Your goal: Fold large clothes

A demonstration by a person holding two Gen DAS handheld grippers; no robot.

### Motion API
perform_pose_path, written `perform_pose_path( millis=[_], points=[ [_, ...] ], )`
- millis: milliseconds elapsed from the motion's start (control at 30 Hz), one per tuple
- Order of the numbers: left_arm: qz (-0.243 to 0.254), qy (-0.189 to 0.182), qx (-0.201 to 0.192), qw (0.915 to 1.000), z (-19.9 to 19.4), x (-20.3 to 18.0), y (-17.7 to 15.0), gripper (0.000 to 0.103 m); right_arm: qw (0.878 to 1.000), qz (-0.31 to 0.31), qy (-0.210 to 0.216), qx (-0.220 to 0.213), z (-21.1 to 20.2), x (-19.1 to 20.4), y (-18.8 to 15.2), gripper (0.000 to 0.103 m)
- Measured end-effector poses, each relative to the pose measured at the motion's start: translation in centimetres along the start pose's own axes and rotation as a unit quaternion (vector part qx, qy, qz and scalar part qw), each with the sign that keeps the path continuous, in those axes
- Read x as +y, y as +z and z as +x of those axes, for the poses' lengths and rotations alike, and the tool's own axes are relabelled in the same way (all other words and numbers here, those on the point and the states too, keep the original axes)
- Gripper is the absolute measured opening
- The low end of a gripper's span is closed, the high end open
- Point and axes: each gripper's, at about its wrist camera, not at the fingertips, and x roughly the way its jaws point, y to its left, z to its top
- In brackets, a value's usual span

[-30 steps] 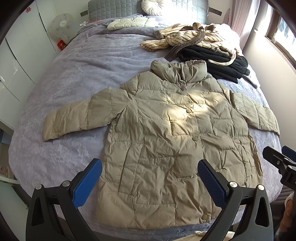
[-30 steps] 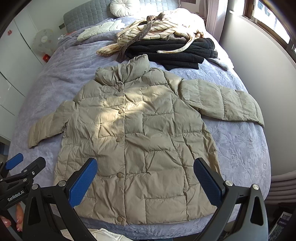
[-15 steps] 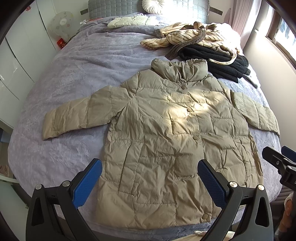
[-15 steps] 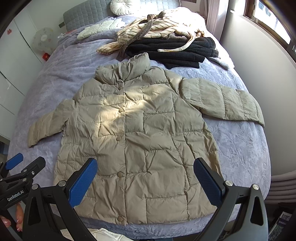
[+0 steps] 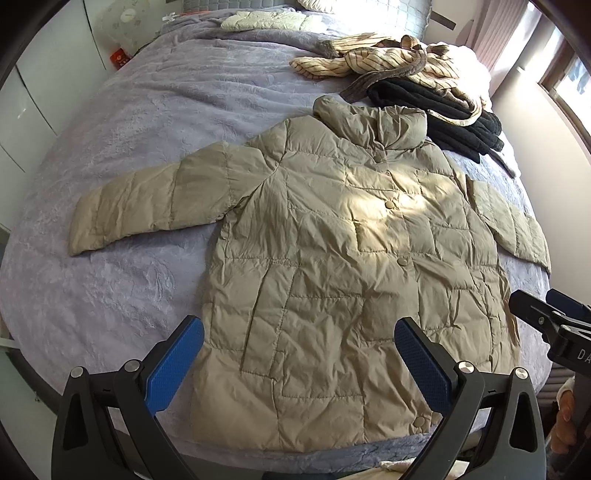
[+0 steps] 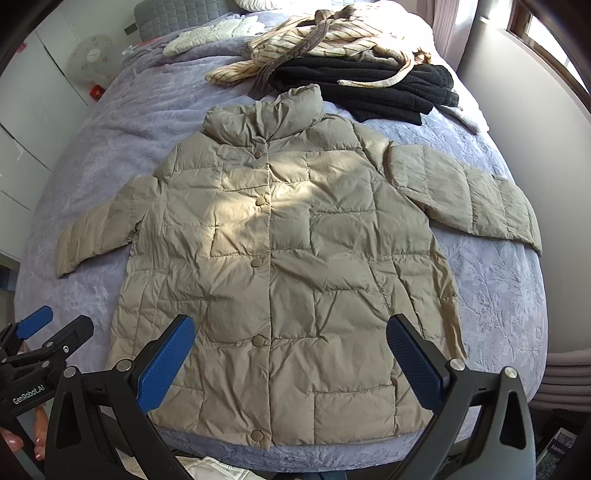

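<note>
While both of my grippers hang above its near edge, the bed [image 5: 110, 155] fills most of what I see, covered in a lavender blanket. On it the khaki puffer coat [image 5: 332, 266] lies flat and face up, buttoned, collar toward the headboard, hem nearest me, both sleeves spread out sideways. Beyond the collar sits a pile of black clothes [image 6: 369, 88] with a striped beige garment [image 6: 332, 37] draped over it (the black pile just touches the collar in the right view). A pale quilted item [image 5: 266, 20] lies farther back near the headboard. My left gripper [image 5: 299, 365] is spread wide over the hem, holding nothing. My right gripper [image 6: 291, 365] is likewise spread wide and empty, above the lower front of the coat.
</note>
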Motion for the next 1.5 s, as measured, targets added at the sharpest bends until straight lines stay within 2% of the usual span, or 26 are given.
perform_pose_path(
  millis=[133, 233, 400, 500, 633, 800, 900, 1000, 1100, 1133, 1167, 1200, 1233, 1267, 1300, 1333, 1367, 1400, 1433, 1467, 1500],
  points=[
    [-0.043, -0.012, 0.004, 0.9990, 2.1, 3.9, 1.6, 0.103, 1.000, -0.022, 0.007, 0.014, 1.4, 2.5, 0.4, 0.103],
    [-0.088, -0.019, 0.001, 0.9960, 4.1, 7.9, 2.3, 0.103, 0.999, -0.026, 0.031, 0.025, 2.8, 4.3, 0.9, 0.103],
    [-0.155, -0.028, -0.002, 0.9876, 8.2, 14.3, 3.6, 0.103, 0.997, -0.033, 0.075, 0.013, 5.2, 7.9, 1.4, 0.103],
    [-0.197, -0.041, -0.012, 0.9794, 10.7, 18.2, 4.4, 0.103, 0.995, -0.053, 0.082, 0.035, 7.2, 10.6, 1.5, 0.103],
    [-0.259, -0.073, -0.032, 0.9624, 14.6, 23.2, 5.7, 0.103, 0.991, -0.064, 0.093, 0.066, 10.1, 13.0, 1.4, 0.103],
    [-0.322, -0.091, -0.051, 0.9409, 19.6, 28.5, 7.8, 0.103, 0.990, -0.080, 0.096, 0.069, 13.1, 15.1, 1.4, 0.103],
    [-0.369, -0.105, -0.066, 0.9210, 21.1, 31.4, 8.7, 0.103, 0.989, -0.087, 0.102, 0.064, 14.2, 16.2, 2.3, 0.103],
    [-0.398, -0.096, -0.096, 0.9071, 21.1, 33.7, 9.6, 0.103, 0.988, -0.100, 0.108, 0.046, 15.1, 17.3, 3.8, 0.103],
    [-0.433, -0.071, -0.118, 0.8908, 21.4, 35.8, 10.2, 0.102, 0.986, -0.106, 0.120, 0.037, 16.5, 18.9, 5.7, 0.103],
    [-0.449, -0.069, -0.123, 0.8825, 21.6, 36.5, 10.3, 0.098, 0.986, -0.107, 0.125, 0.034, 17.0, 19.5, 6.5, 0.103],
    [-0.464, -0.071, -0.125, 0.8742, 21.9, 37.1, 10.3, 0.078, 0.985, -0.108, 0.130, 0.026, 17.3, 20.1, 7.1, 0.103],
    [-0.474, -0.077, -0.124, 0.8682, 22.4, 37.7, 10.4, 0.050, 0.985, -0.108, 0.135, 0.014, 17.5, 20.7, 7.8, 0.103],
    [-0.479, -0.095, -0.124, 0.8635, 22.8, 38.5, 10.5, 0.036, 0.984, -0.108, 0.139, 0.003, 17.8, 21.3, 8.5, 0.103],
    [-0.484, -0.117, -0.127, 0.8578, 23.1, 39.0, 10.5, 0.017, 0.984, -0.106, 0.141, -0.005, 18.0, 21.9, 9.3, 0.103],
    [-0.487, -0.126, -0.129, 0.8547, 22.9, 39.6, 10.5, 0.016, 0.984, -0.102, 0.146, -0.012, 18.2, 22.4, 9.8, 0.103],
    [-0.481, -0.125, -0.136, 0.8571, 22.5, 39.7, 10.7, 0.016, 0.983, -0.096, 0.155, -0.020, 18.5, 22.9, 10.4, 0.101],
    [-0.467, -0.121, -0.146, 0.8635, 21.8, 39.9, 11.0, 0.011, 0.982, -0.090, 0.162, -0.028, 18.9, 23.2, 10.9, 0.096],
    [-0.453, -0.118, -0.155, 0.8701, 21.1, 39.6, 11.4, 0.010, 0.982, -0.085, 0.164, -0.029, 19.7, 23.6, 11.4, 0.073],
    [-0.439, -0.120, -0.166, 0.8750, 20.2, 39.5, 11.9, 0.010, 0.983, -0.078, 0.167, -0.016, 20.7, 24.0, 11.9, 0.031],
    [-0.428, -0.123, -0.176, 0.8778, 19.3, 39.4, 12.5, 0.010, 0.982, -0.066, 0.177, 0.002, 21.8, 24.3, 12.3, 0.015],
    [-0.417, -0.130, -0.188, 0.8795, 18.4, 39.3, 13.0, 0.010, 0.980, -0.053, 0.192, 0.019, 23.0, 24.4, 12.5, 0.009]
  ],
)
